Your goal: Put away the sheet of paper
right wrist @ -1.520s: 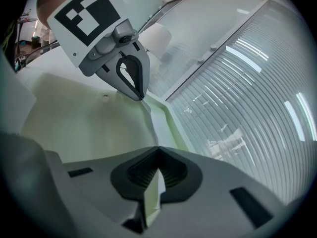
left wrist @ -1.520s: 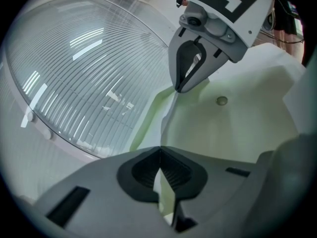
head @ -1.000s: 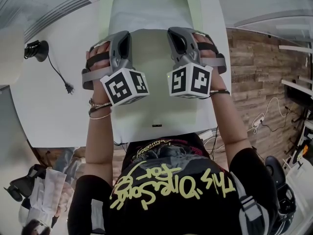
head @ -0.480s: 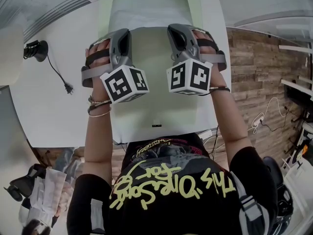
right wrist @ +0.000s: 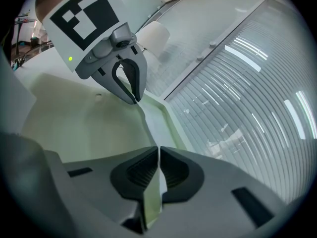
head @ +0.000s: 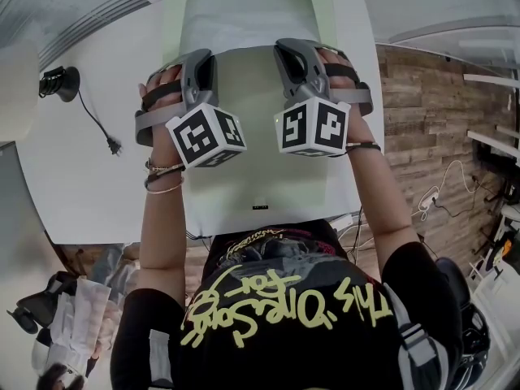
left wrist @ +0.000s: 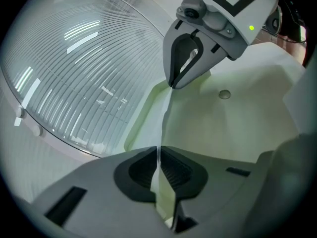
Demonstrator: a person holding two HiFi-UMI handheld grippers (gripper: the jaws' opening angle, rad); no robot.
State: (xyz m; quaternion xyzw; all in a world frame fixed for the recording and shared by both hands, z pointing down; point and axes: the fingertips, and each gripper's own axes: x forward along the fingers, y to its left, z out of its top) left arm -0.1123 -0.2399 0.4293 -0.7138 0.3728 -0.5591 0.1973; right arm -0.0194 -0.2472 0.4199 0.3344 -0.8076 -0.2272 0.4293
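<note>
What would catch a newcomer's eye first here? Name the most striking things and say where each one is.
A pale sheet of paper fills the centre of the head view, over the white table. The left tool and the right tool are each shut on it, side by side. At the left, a black plug cable lies on the table.

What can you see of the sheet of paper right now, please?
The sheet of paper is thin, plain and pale greenish-white. The left gripper and right gripper are each shut on one edge, which runs slightly wavy between them. The rest slopes toward the person, over the white table.
</note>
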